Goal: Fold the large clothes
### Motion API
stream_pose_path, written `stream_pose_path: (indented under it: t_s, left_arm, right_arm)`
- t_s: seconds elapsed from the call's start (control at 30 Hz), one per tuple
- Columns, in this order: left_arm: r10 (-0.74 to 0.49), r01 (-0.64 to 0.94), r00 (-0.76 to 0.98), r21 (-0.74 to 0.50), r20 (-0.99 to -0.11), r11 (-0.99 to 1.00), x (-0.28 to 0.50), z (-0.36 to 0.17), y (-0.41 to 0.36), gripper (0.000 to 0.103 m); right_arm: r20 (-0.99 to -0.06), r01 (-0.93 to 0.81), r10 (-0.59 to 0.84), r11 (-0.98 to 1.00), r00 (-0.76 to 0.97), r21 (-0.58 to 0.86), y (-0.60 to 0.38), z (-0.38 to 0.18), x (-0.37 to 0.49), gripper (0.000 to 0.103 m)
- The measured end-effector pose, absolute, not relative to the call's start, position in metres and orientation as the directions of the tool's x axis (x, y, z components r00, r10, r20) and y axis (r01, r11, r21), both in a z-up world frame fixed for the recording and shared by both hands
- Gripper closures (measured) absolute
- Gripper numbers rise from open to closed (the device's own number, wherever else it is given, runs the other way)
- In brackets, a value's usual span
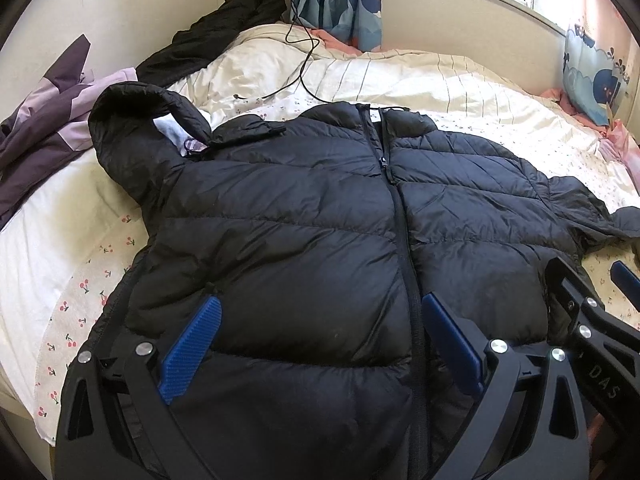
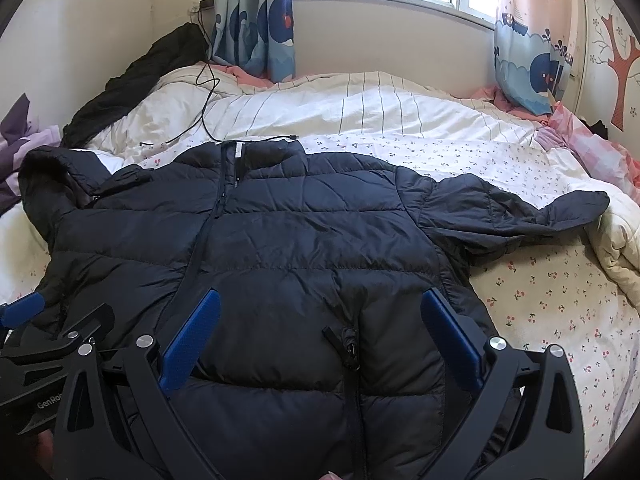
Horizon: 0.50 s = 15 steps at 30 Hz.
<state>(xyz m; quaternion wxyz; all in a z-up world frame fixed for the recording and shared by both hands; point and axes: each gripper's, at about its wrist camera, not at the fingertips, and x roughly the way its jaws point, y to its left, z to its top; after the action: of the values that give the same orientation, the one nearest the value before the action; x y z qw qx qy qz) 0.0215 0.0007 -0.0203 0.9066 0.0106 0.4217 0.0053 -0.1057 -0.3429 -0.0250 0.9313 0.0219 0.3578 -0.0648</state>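
A black puffer jacket (image 1: 320, 216) lies front up on the bed, zipped, collar toward the window. Its left sleeve (image 1: 132, 136) is bent back near the collar; its right sleeve (image 2: 540, 212) stretches out to the right. My left gripper (image 1: 320, 308) hovers over the lower left front panel, blue fingers (image 1: 192, 352) wide open, nothing between them. My right gripper (image 2: 320, 304) hovers over the lower right front panel (image 2: 320, 240) near a pocket zipper (image 2: 350, 346), also open and empty. Each gripper shows at the edge of the other's view.
The bed has a cherry-print sheet (image 2: 540, 300) and a bunched white striped duvet (image 2: 360, 108) behind the jacket. A purple garment (image 1: 44, 120) and another black garment (image 1: 224, 28) lie at far left. A black cable (image 1: 300, 64) trails across the duvet. Curtains (image 2: 256, 24) hang at the window.
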Motion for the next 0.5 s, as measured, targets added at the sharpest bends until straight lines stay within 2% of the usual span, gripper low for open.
stream_pose_path:
  t_s: [0.5]
  left_arm:
    - [0.013,0.0,0.641,0.017,-0.767,1.0,0.0233,-0.0196,-0.002,0.007]
  right_arm:
    - [-0.687,0.138,-0.107,0.99,0.719,-0.01,-0.3437,-0.0326,-0.1017,0.006]
